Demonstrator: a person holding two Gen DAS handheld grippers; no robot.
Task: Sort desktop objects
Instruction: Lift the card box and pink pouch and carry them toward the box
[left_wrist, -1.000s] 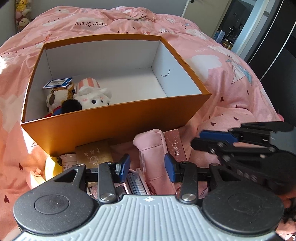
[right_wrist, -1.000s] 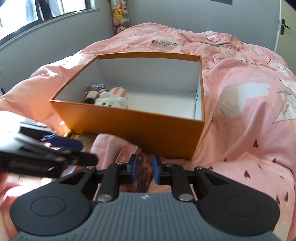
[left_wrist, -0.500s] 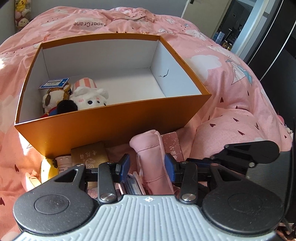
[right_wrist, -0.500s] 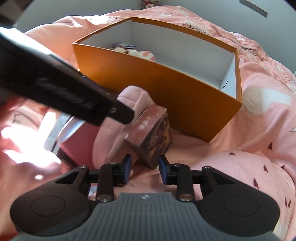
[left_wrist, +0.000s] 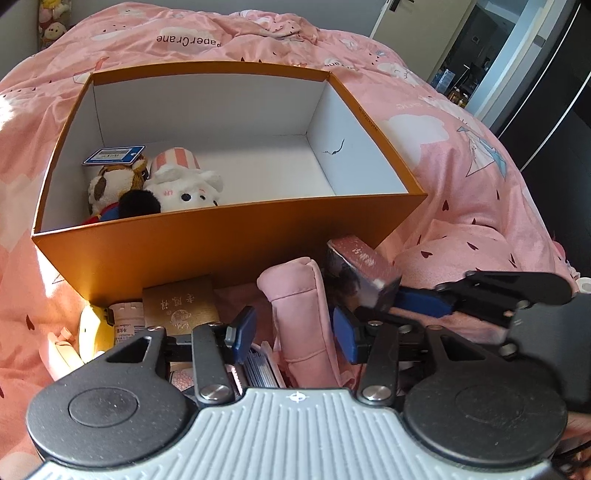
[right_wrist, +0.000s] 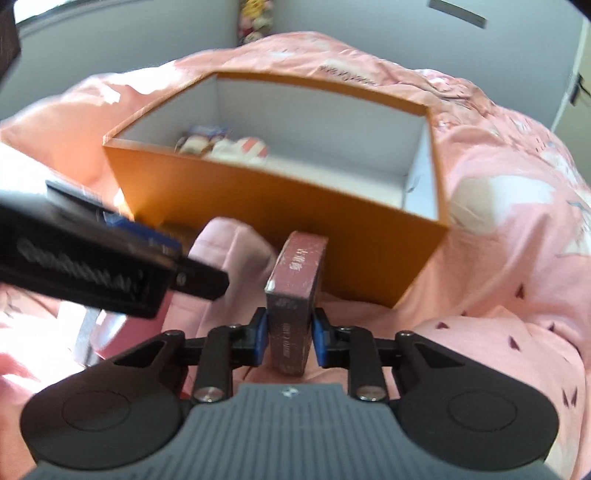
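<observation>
Pink duvet (left_wrist: 461, 155) spread wide and soft underneath everything, poor footing for anything set on edge. Orange box (left_wrist: 229, 236) next in size: open, stiff card walls, mostly bare white floor, plush toys (left_wrist: 173, 184) bunched in its near left corner; probably the sorting bin.

Pink fabric pouch (left_wrist: 303, 314) lying just outside the near wall, soft and slack, likely to sag if taken by one end; better taken across the middle. Left gripper (left_wrist: 295, 332) astride it, jaws just widened, about half spread, pads clear of the cloth on both sides, nothing held. Gold box (left_wrist: 181, 306) and a small white bottle (left_wrist: 127, 317) just left of that.

Maroon card box (right_wrist: 295, 288) smallest of the task's things: rigid, light by the look, glossy faces perhaps slick. Right gripper (right_wrist: 290, 334) just narrowed onto it, blue pads against its two narrow sides near the lower end, box upright and raised beside the pouch. Low hold on a tall box: risk of pivoting; firmer if taken nearer mid-height.
</observation>
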